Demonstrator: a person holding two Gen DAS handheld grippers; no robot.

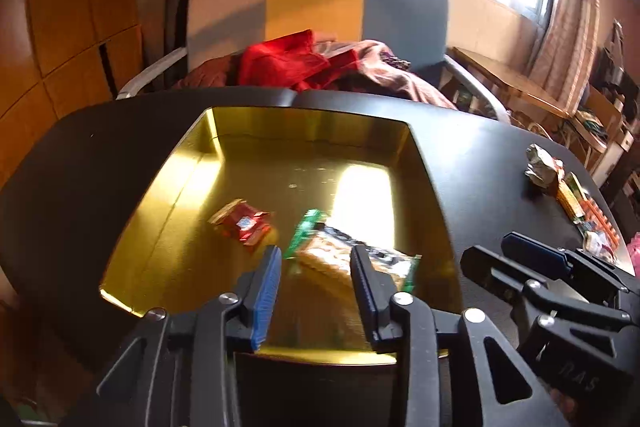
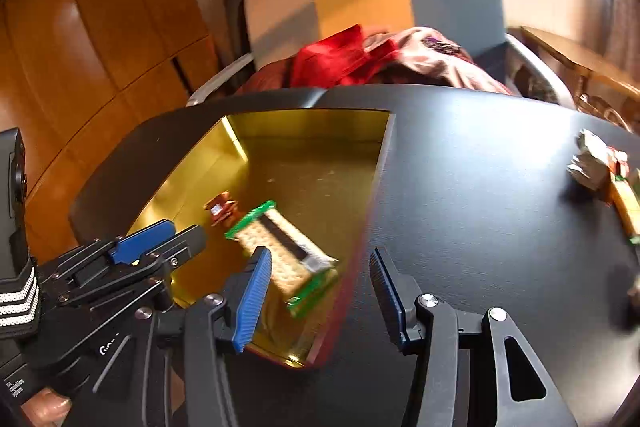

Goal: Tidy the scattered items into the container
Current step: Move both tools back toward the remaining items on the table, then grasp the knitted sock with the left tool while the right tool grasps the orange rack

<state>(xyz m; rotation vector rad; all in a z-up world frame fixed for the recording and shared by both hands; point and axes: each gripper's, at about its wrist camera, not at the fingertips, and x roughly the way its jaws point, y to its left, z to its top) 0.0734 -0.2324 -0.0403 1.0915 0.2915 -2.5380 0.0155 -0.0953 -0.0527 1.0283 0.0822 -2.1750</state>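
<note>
Left claw (image 1: pixel 316 259): mine, fingers apart, empty, low centre of its frame, over the gold tin's (image 1: pixel 168 195) near edge.
Right claw (image 2: pixel 320 267): mine, fingers apart, empty, straddling the tin's right rim.
Cracker pack (image 1: pixel 352 259): inside the tin, beside a red sachet (image 1: pixel 244 225).
Still out: crumpled wrapper (image 1: pixel 540 167) and other packets (image 1: pixel 576 203), right edge of the black table (image 1: pixel 480 167).

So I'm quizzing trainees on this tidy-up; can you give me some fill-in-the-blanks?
1. The green-edged cracker packet lies inside the ___ metal tin.
2. Beside it lies a small ___ sachet.
3. The crumpled silver wrapper rests on the ___ table.
4. Both hand-held grippers, left and right, are ___.

Missing: gold; red; black; open
</note>
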